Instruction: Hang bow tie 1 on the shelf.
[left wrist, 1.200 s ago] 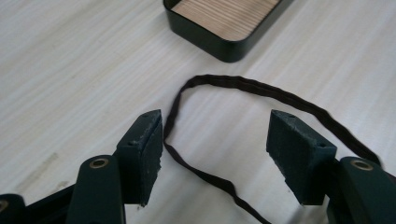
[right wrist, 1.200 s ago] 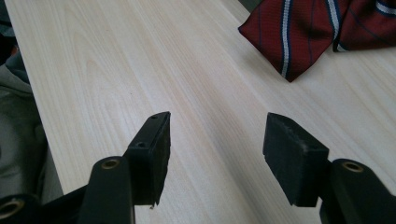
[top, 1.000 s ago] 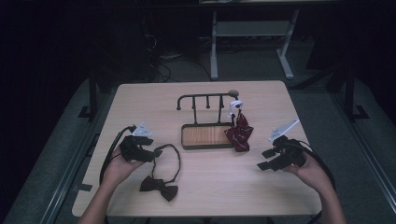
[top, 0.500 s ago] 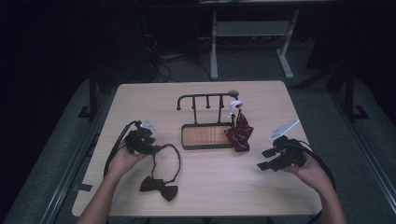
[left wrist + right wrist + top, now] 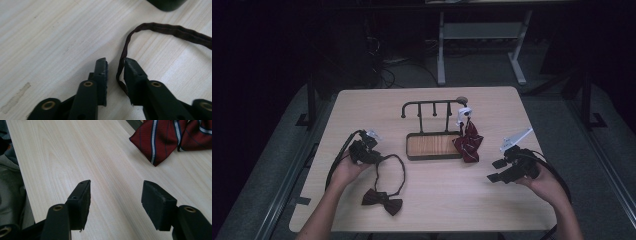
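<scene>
Two bow ties are in play: a dark maroon bow tie (image 5: pixel 382 200) lying flat near the front edge of the surface (image 5: pixel 362 107), and a striped red bow tie (image 5: pixel 468 142) hanging from the right end of the one black rack (image 5: pixel 433 131), its lower part draped onto the wood beside the rack's tray. There are two hand-held grippers, one in each hand. The dark bow tie's strap (image 5: pixel 160 28) loops up from the bow toward the rack's left corner, and its far left bend runs into the left hand-held gripper (image 5: pixel 364 150). In the left gripper view the jaws of that left hand-held gripper (image 5: pixel 115 66) stand only slightly apart, with the thin strap threaded through the gap and lying against the inner face of the right-hand jaw; the other jaw is not pressing on it, so the strap is bracketed rather than clamped. The right hand-held gripper (image 5: pixel 507 170) rests low near the right edge of the surface, released, its jaws spread wide over bare wood (image 5: pixel 115 195), with the striped bow tie (image 5: pixel 160 138) ahead of it and apart from it. Bare wood lies open in front of the rack between the two hands, and across the whole back strip behind the rack.
</scene>
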Available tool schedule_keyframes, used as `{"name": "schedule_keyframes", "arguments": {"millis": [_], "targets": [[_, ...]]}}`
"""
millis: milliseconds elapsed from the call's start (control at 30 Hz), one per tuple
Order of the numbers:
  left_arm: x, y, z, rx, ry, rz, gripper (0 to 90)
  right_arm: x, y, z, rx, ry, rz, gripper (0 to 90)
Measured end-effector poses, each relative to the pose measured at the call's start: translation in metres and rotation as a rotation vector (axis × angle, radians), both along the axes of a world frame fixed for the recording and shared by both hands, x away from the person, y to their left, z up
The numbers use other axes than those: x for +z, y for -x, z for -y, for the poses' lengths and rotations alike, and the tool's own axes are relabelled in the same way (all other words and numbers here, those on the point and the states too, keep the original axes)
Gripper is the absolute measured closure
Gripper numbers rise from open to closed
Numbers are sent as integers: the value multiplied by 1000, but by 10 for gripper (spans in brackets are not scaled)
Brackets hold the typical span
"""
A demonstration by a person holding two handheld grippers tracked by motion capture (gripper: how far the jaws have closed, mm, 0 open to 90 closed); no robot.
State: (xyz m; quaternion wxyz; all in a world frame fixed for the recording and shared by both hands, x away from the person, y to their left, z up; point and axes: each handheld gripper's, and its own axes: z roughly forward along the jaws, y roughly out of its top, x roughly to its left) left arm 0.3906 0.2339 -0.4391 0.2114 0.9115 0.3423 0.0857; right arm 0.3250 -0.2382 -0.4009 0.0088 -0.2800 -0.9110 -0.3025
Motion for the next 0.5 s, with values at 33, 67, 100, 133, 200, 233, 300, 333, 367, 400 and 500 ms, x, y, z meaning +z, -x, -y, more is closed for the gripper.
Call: {"name": "schedule_keyframes", "arguments": {"millis": [33,67,100,133,200,233,300,333,367,400,500], "targets": [[-1,0,0,-3,-5,-3,753,0,0,0,0,3,4,403],[-1,-1,0,0,-4,-6,762,0,0,0,0,2,3,403],[-1,-1,-1,-3,-4,-9,771,0,0,0,1,0,4,402],[-2,-2,-1,-5,-4,-11,787,1,0,0,0,-2,4,403],[-2,-1,-1,-5,-4,-23,832,1,1,-1,-2,-5,3,403],[-2,-1,-1,-5,-4,-23,850,1,1,-1,-2,-5,3,403],[-3,-1,0,-15,-6,-33,875,2,1,-1,-5,-6,9,403],[-3,-1,0,-15,-8,-30,876,2,1,-1,-6,-7,8,403],[-3,-1,0,-12,-9,-27,876,2,1,-1,-6,-8,9,403],[-3,-1,0,-13,-9,-27,878,2,1,-1,-7,-8,10,403],[-3,-1,0,-18,-10,-29,893,2,1,0,-10,-15,5,403]]}}
